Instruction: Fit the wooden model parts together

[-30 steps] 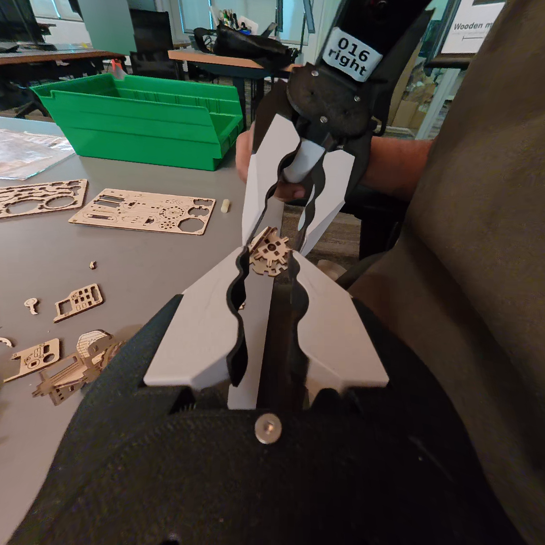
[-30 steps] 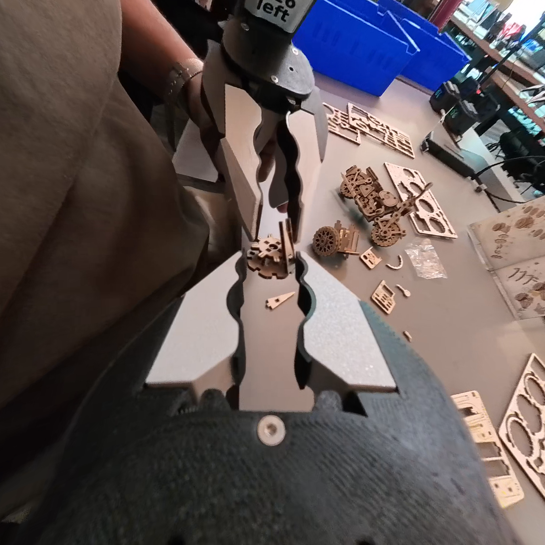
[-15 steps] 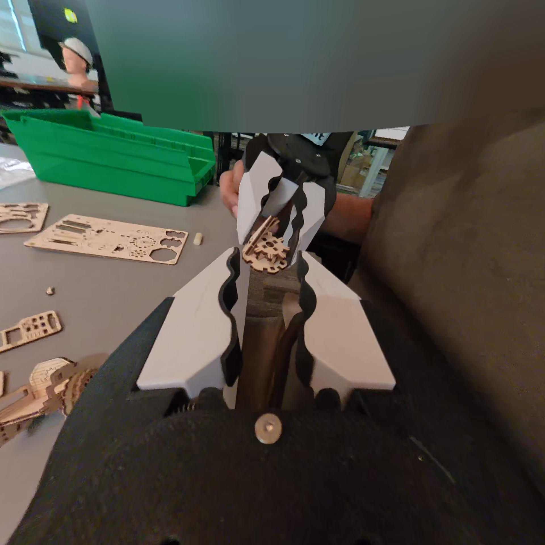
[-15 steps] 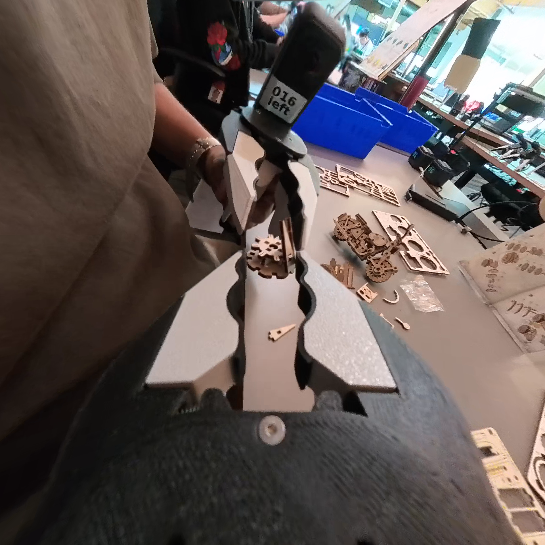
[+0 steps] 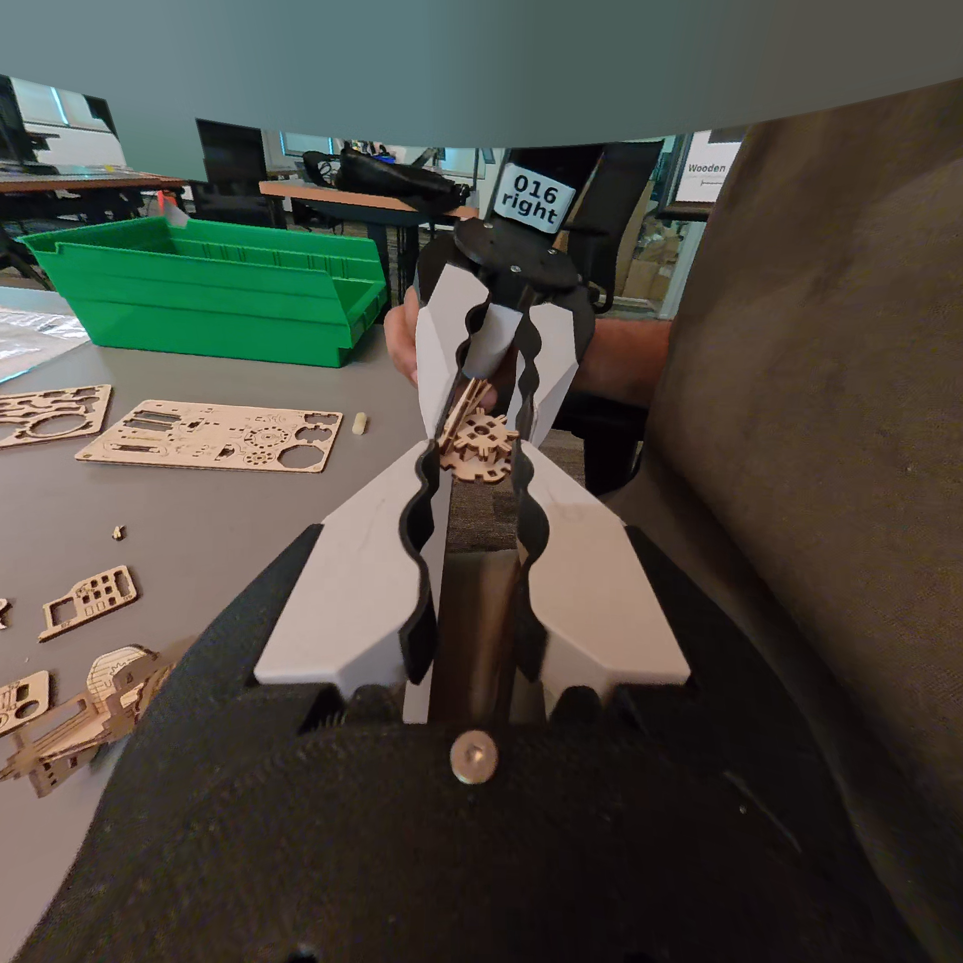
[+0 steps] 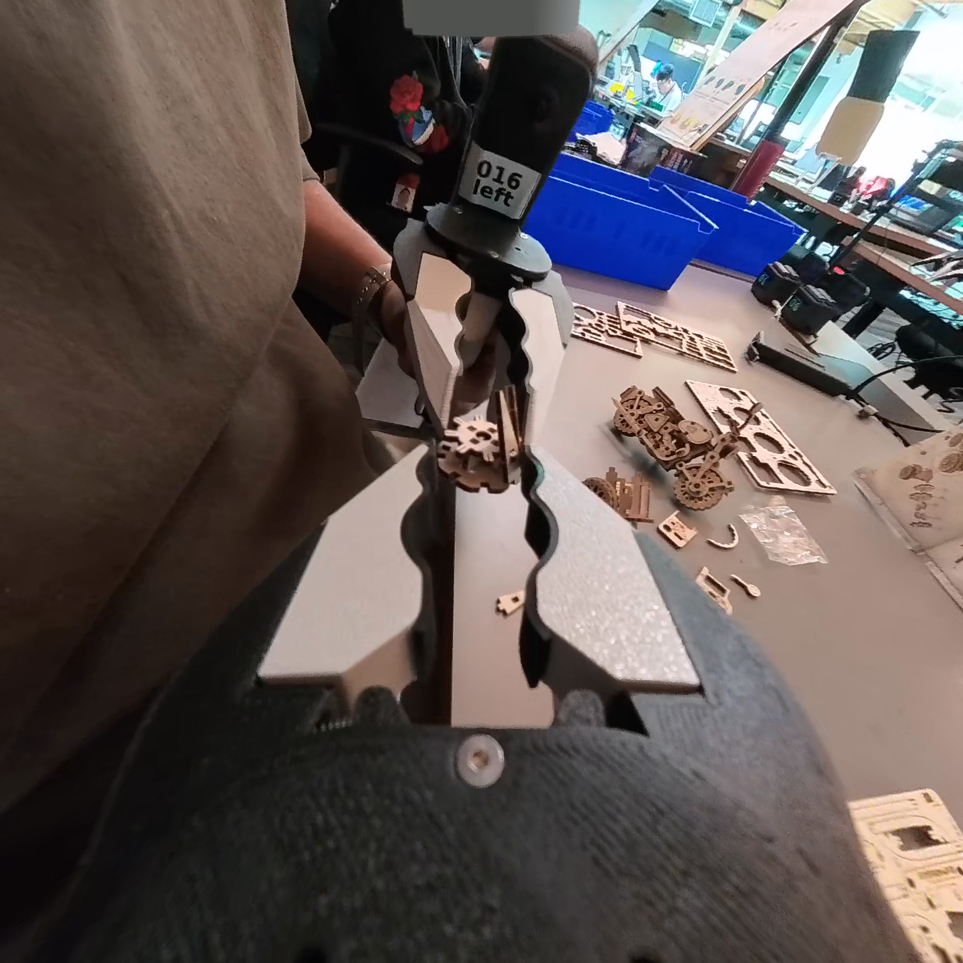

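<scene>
A small wooden gear assembly [image 5: 477, 451] with a flat wooden plate [image 5: 464, 406] set edge-on against it hangs in the air in front of the person's body. My left gripper [image 5: 475, 447] is shut on it from below in the left wrist view. The right gripper [image 5: 484, 417] faces it tip to tip from above. In the right wrist view the gear assembly [image 6: 469, 458] and plate [image 6: 508, 422] sit between the tips of my right gripper [image 6: 479, 452], which is shut on them. The left gripper [image 6: 482, 411] reaches in from above.
A grey table [image 5: 208, 521] holds a green bin [image 5: 208, 292], cut-out part sheets [image 5: 208, 437] and loose pieces [image 5: 88, 609]. A built wooden motorcycle [image 6: 672, 448], a wheel piece [image 6: 620, 495], a plastic bag [image 6: 781, 531] and blue bins [image 6: 615, 229] also stand there. The person's torso [image 5: 807, 469] is close.
Both grippers have swung and lifted together, so the views tilt up off the table. The gear assembly and plate stay clamped between the meeting tips.
</scene>
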The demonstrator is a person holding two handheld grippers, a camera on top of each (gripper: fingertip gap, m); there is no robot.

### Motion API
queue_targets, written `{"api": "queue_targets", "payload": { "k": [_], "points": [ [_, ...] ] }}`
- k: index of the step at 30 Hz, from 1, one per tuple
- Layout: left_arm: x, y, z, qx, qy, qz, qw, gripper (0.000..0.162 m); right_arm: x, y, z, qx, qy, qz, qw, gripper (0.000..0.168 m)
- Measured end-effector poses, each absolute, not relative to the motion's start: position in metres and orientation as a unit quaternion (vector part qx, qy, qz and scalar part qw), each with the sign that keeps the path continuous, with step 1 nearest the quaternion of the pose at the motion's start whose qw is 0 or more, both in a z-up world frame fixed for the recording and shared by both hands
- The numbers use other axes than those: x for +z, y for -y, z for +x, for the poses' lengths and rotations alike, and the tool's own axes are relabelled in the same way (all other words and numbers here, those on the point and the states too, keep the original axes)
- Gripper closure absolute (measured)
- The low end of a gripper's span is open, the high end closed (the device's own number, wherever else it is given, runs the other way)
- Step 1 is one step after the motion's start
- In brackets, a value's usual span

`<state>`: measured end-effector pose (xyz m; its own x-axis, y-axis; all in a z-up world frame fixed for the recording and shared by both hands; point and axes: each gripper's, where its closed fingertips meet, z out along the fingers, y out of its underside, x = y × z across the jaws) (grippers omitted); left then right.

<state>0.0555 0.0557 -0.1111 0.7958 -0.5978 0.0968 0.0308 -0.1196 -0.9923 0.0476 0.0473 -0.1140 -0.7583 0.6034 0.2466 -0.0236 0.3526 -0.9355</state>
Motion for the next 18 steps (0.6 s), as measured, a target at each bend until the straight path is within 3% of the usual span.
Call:
{"api": "queue_targets", "payload": {
  "k": [4, 7, 10, 13, 14, 17, 18],
  "points": [
    [-0.106, -0.056, 0.055, -0.244, -0.2, -0.7, 0.641, 0.137, -0.108, -0.048, 0.048, 0.539, 0.763, -0.182, 0.305, 0.137],
    [-0.101, -0.058, 0.05, -0.236, -0.174, -0.694, 0.658, 0.137, -0.102, -0.052, 0.042, 0.504, 0.758, -0.156, 0.384, 0.137],
    [-0.105, -0.059, 0.047, -0.313, -0.134, -0.695, 0.633, 0.123, -0.096, -0.055, 0.04, 0.479, 0.747, -0.134, 0.441, 0.137],
    [-0.104, -0.06, 0.05, -0.465, -0.06, -0.676, 0.569, 0.104, -0.093, -0.052, 0.041, 0.489, 0.744, -0.131, 0.436, 0.137],
    [-0.099, -0.059, 0.052, -0.513, -0.04, -0.656, 0.552, 0.106, -0.093, -0.052, 0.042, 0.488, 0.744, -0.128, 0.438, 0.137],
    [-0.091, -0.056, 0.052, -0.575, -0.013, -0.616, 0.537, 0.137, -0.096, -0.052, 0.041, 0.472, 0.749, -0.118, 0.451, 0.137],
    [-0.092, -0.057, 0.052, -0.575, -0.009, -0.618, 0.537, 0.14, -0.097, -0.051, 0.041, 0.468, 0.751, -0.116, 0.452, 0.137]
  ]
}}
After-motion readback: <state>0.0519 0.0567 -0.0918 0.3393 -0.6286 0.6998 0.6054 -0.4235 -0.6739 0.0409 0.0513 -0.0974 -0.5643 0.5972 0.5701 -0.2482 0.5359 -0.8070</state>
